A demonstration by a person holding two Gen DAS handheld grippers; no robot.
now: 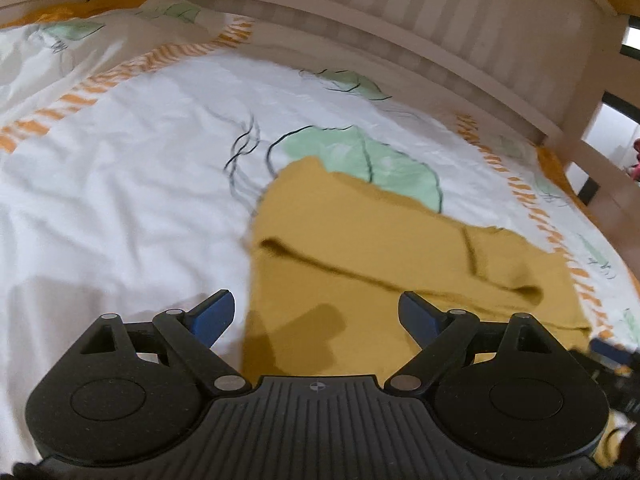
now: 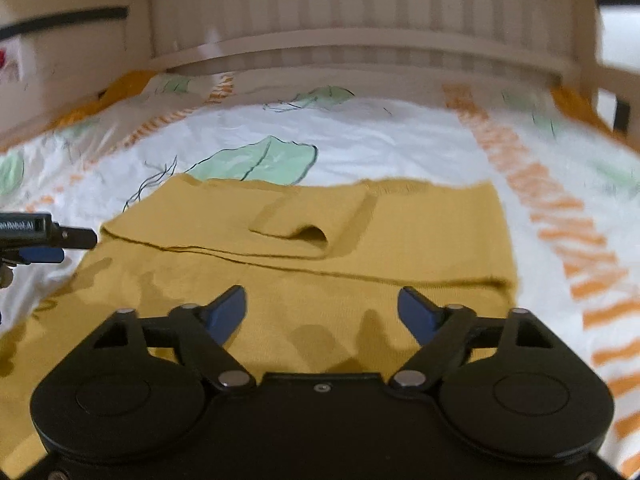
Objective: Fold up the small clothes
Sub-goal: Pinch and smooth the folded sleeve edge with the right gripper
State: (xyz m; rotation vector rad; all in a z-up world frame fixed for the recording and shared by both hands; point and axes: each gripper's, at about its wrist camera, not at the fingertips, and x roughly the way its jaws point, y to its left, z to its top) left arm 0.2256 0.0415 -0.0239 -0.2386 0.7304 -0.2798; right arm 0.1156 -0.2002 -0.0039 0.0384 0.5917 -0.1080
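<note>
A mustard-yellow garment (image 1: 360,248) lies flat on the bed, with its far part and a sleeve folded back over it. It also shows in the right wrist view (image 2: 400,240). My left gripper (image 1: 316,314) is open and empty, hovering over the garment's near left edge. My right gripper (image 2: 322,312) is open and empty, over the garment's near middle. The left gripper's tip (image 2: 48,236) shows at the left edge of the right wrist view.
The bed has a white sheet (image 1: 120,200) with green leaf prints and orange striped bands. A beige slatted headboard (image 1: 400,12) runs along the far side. A bed rail (image 1: 592,184) stands at the right.
</note>
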